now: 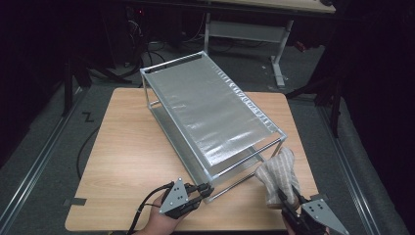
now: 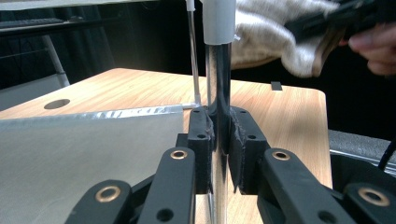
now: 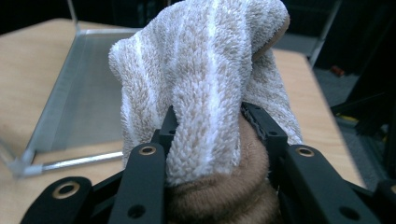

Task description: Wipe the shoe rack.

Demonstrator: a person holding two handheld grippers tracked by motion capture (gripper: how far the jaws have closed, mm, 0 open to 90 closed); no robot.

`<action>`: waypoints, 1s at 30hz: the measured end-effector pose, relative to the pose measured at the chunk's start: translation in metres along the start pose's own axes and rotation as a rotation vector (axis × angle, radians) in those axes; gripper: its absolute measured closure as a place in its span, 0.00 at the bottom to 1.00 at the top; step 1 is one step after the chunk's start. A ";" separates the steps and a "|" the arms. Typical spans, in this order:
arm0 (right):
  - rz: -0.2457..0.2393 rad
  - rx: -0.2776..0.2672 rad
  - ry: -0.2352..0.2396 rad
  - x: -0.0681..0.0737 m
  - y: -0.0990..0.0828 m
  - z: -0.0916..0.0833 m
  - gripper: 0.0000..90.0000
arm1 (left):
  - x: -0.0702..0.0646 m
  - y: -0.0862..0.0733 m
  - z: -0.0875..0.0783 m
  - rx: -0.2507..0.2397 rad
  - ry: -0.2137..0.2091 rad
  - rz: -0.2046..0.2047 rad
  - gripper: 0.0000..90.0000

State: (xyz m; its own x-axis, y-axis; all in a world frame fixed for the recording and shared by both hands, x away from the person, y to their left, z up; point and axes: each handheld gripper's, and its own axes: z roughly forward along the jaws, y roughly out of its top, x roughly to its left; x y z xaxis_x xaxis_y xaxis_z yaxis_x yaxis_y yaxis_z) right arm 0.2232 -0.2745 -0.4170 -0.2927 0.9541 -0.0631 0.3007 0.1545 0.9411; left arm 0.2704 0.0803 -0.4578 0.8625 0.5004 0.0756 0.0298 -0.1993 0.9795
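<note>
Left gripper clamped tight on upright chrome post at near corner of metal shelf rack on wooden table; right gripper closed round bunched striped towel, held just beside rack's near-right corner, above tabletop.

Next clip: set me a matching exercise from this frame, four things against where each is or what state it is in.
Things:
1. left gripper
2. right gripper
3. striped towel
4. metal rack

States:
A. stands on the wooden table, two shelves
B. shut on the rack's chrome corner post
C. bunched up, lifted beside the rack's near corner
D. shut on a bunched cloth

Pairs: 1-B, 2-D, 3-C, 4-A
</note>
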 end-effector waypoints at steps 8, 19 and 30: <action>0.034 -0.114 -0.040 -0.016 0.020 -0.017 0.71 | 0.000 0.000 -0.006 0.010 0.015 0.005 0.88; -0.005 -0.246 0.058 0.004 0.059 -0.012 0.70 | -0.004 -0.003 -0.033 0.027 0.089 0.015 0.88; -0.067 -0.268 0.238 0.053 0.078 0.019 0.69 | -0.006 -0.013 -0.052 0.069 0.151 0.011 0.81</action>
State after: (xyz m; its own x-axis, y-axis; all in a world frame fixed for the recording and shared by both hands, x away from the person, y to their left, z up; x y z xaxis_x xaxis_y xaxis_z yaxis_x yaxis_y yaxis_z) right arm 0.2484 -0.2068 -0.3534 -0.5165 0.8527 -0.0779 0.0346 0.1117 0.9931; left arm 0.2385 0.1238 -0.4612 0.7775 0.6177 0.1180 0.0600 -0.2597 0.9638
